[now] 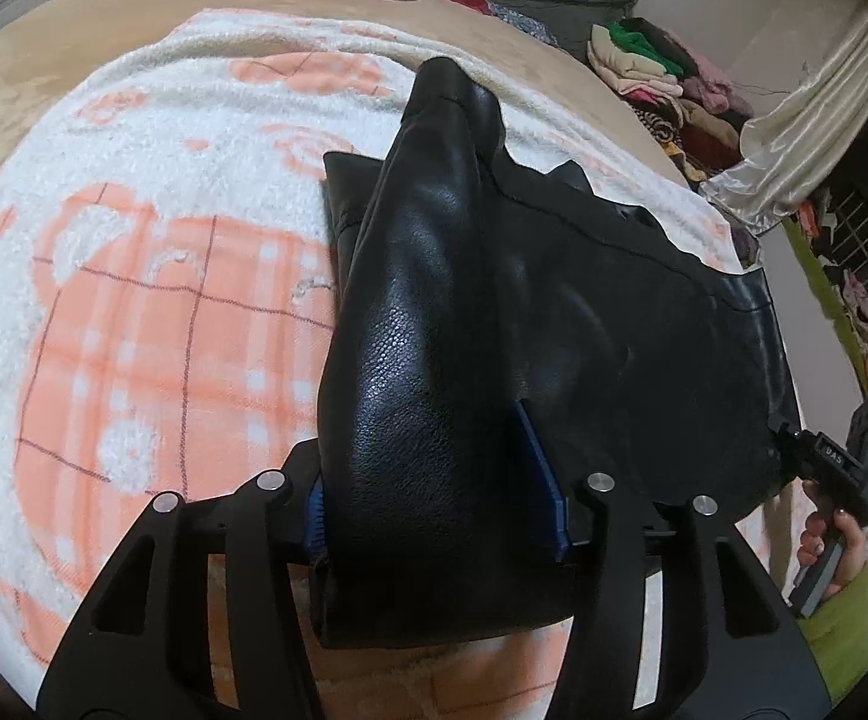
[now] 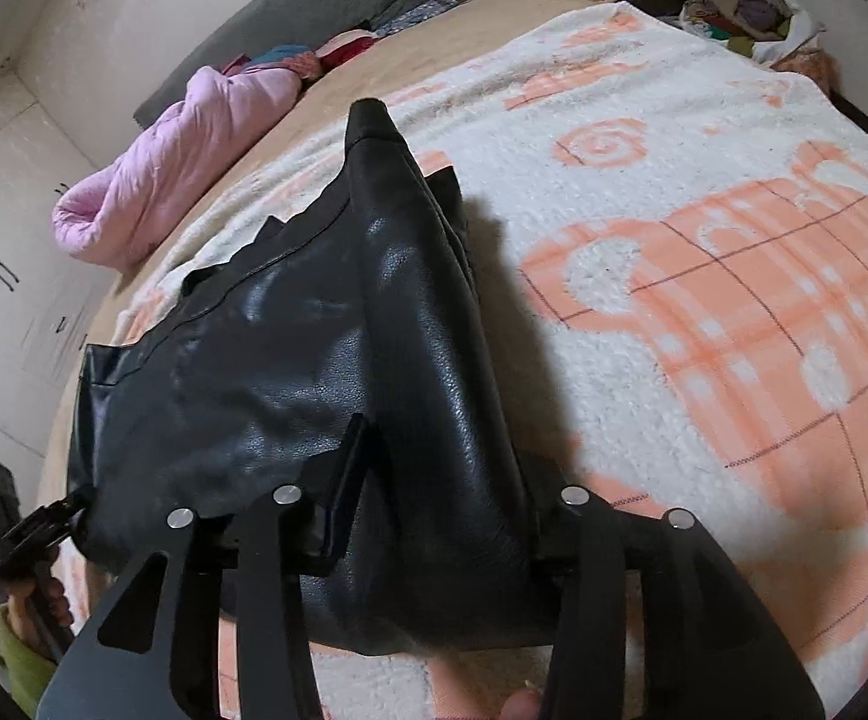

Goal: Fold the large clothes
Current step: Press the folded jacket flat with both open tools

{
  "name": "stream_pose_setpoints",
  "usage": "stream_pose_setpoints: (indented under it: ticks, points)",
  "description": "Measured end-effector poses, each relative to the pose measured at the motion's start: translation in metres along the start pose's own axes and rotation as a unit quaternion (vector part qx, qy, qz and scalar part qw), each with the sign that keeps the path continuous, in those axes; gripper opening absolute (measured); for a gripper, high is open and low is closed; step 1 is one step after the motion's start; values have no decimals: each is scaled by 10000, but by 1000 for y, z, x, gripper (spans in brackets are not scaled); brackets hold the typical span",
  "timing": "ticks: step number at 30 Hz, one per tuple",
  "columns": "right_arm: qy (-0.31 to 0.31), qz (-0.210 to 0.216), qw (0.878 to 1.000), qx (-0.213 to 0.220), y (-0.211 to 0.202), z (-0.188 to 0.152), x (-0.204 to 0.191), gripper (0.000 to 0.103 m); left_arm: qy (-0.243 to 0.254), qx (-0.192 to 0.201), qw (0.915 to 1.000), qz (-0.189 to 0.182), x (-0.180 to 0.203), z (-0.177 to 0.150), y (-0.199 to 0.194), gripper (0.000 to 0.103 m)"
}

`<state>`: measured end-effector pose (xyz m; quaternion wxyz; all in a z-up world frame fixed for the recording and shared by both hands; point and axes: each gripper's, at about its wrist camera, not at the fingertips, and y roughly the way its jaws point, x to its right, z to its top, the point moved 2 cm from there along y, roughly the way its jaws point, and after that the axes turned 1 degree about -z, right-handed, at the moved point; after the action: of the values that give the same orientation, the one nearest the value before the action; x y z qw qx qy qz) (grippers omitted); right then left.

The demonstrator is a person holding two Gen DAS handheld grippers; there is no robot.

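Both grippers angle downward over the bed: the left gripper and right gripper each pinch a bunched fold of the black leather jacket between their jaws.

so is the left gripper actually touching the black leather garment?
Touching. In the left wrist view the left gripper has both blue pads against a bunched fold of the black leather garment, pinched between them.
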<state>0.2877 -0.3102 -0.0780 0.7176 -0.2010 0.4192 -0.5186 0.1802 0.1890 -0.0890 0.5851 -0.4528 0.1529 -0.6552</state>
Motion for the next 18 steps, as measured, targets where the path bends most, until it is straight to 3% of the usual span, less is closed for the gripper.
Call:
stream_pose_setpoints:
  ticks: [2, 4, 10, 15, 17, 18]
  points:
    - [-63, -260, 9996, 125, -5, -2, -2, 57, 40, 40, 10000, 52, 2, 0, -1, 46]
    - [-171, -391, 9989, 203, -9, -5, -7, 57, 97, 55, 9999, 125, 4, -2, -4, 48]
    - [-475, -742, 9949, 496, -29, -16, -20, 82, 253, 112, 9992, 282, 8, -6, -13, 55]
    - [-651, -649, 9921, 851, -53, -19, -36, 91, 326, 174, 9989, 302, 11, -9, -21, 58]
    - [-752, -548, 9915, 908, -61, -21, -46, 94, 328, 227, 9988, 283, 12, -10, -25, 73]
    - [-787, -522, 9913, 915, -62, -21, -51, 94, 346, 274, 9986, 279, 13, -12, -28, 73]
